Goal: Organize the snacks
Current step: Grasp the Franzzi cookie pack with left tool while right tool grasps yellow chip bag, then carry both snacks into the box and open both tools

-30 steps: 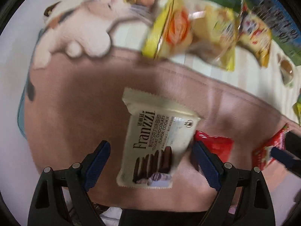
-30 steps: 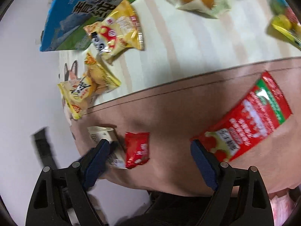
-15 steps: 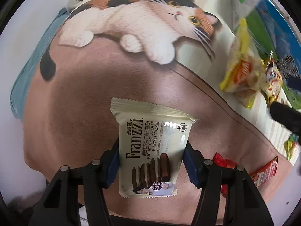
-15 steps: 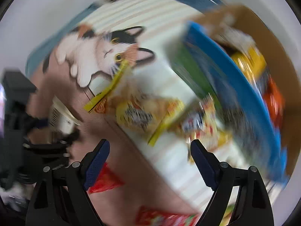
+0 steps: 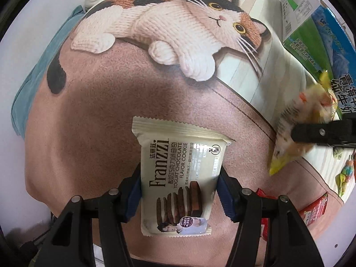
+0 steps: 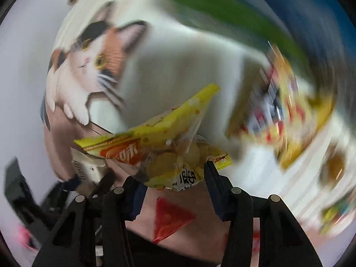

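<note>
Now a cream cookie packet point(image 5: 180, 178) is gripped by the left gripper point(image 5: 180, 189), its blue pads point(image 5: 224, 191) pressed against both sides of the packet's lower half, with the jaws drawn in to the packet's width. The packet is held above the brown part of a mat point(image 5: 89, 133) printed with a large calico cat point(image 5: 178, 31). Beside the right pad, part of a red packet point(image 5: 262, 198) is seen on the mat, and another red wrapper point(image 5: 316, 209) lies further right near the mat's edge.

The jaws of the right gripper point(image 6: 173, 178) have just been closing, and a yellow chip bag point(image 6: 160, 151) is now caught between them, its top corner sticking up and to the right. From the left camera the same bag point(image 5: 296, 133) is seen blurred, pinched by the black finger of the right gripper point(image 5: 322, 131) over the seam between the brown and the striped part of the mat. A blue and green box point(image 5: 316, 35) stands at the far right of the mat. In the right camera a second yellow packet point(image 6: 289, 115) is smeared by motion blur, and a red packet point(image 6: 169, 218) lies on the brown area below the bag. Small sweets point(image 5: 344, 175) lie at the mat's right edge.
</note>
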A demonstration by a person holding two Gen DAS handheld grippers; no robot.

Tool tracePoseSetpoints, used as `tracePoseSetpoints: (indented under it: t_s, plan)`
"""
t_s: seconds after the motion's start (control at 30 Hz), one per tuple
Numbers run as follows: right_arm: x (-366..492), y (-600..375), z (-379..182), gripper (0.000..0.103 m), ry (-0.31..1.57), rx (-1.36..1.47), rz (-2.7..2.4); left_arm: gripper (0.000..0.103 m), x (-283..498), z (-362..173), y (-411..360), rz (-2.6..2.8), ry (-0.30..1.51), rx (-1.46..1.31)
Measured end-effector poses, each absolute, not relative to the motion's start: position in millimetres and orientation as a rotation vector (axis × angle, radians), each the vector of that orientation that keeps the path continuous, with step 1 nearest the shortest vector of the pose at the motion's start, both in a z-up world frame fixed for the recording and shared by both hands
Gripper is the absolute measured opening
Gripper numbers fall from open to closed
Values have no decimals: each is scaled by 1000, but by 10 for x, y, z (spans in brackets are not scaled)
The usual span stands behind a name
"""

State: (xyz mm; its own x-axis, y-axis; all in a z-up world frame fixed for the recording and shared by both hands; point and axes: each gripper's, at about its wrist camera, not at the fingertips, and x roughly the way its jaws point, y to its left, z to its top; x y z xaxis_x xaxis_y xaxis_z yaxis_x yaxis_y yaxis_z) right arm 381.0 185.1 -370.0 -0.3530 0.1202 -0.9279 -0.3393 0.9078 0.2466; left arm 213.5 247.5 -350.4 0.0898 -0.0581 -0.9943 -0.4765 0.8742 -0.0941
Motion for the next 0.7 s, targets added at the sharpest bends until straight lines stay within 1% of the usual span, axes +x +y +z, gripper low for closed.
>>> tracePoseSetpoints:
  t_s: [0.03, 0.07, 0.1, 0.13, 0.17, 0.3, 0.43, 0.47, 0.5, 0.53, 0.7]
  plan:
    - [3836, 1792, -3721, 53, 1890, -103, 470, 58, 2152, -3518, 2482, 328, 1462, -446]
    - [3868, 1698, -3716, 57, 1889, -51, 473, 58, 2176, -3535, 2482, 328, 1466, -443]
    - [3895, 1676, -3722, 69, 1873, -41, 475, 58, 2211, -3554, 2479, 327, 1472, -440]
    - [3917, 1659, -3714, 73, 1840, -44, 478, 58, 2225, -3571, 2484, 326, 1480, -438]
    - [3920, 1619, -3682, 75, 1807, -50, 483, 58, 2236, -3569, 2475, 326, 1483, -436]
    - [3805, 1596, -3640, 75, 1690, -84, 495, 58, 2297, -3530, 2455, 330, 1477, -410]
    - [3686, 1651, -3544, 75, 1571, -189, 489, 58, 2380, -3433, 2438, 342, 1451, -374]
    - [3650, 1717, -3546, 67, 1552, -184, 489, 57, 2402, -3414, 2438, 346, 1445, -365]
    - [3655, 1697, -3535, 47, 1537, -160, 490, 57, 2426, -3394, 2436, 349, 1440, -353]
    - [3628, 1668, -3525, 39, 1532, -140, 490, 57, 2451, -3369, 2433, 350, 1434, -343]
    - [3685, 1527, -3446, 36, 1531, -97, 462, 57, 2573, -3230, 2444, 354, 1400, -338]
